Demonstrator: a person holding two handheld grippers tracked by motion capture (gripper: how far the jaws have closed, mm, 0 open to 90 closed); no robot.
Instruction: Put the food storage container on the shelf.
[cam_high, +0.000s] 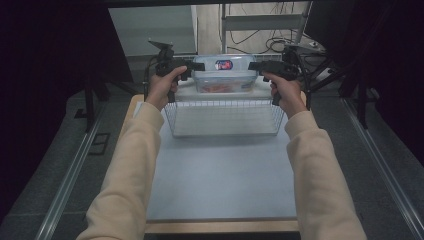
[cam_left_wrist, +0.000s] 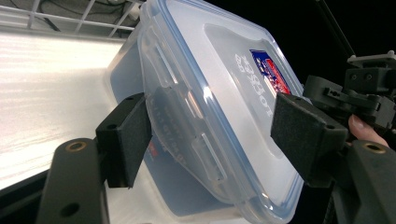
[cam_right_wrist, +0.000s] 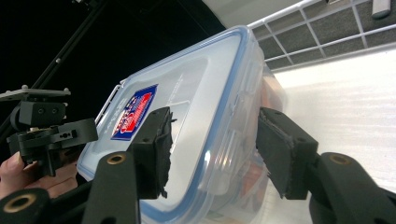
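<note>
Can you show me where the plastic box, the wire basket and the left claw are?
plastic box (cam_high: 225, 65), high view, on its clear lid by the label.
wire basket (cam_high: 224, 103), high view, on its near top rim.
left claw (cam_left_wrist: 210, 128), left gripper view, midway between its two black pads.

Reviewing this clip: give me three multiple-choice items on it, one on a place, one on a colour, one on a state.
1. Where is the clear container?
A. At the table's near edge
B. Between the two grippers, at the wire basket
C. On the floor
2. What colour is the lid's seal strip?
A. Green
B. Yellow
C. Blue
3. How is the lid?
A. On the container
B. Lying beside it
C. Held apart by one gripper

Key: 1 B, the container lies between left gripper and right gripper, at the wire basket. 2 C, the seal strip is blue. 3 A, the lid covers the container.
</note>
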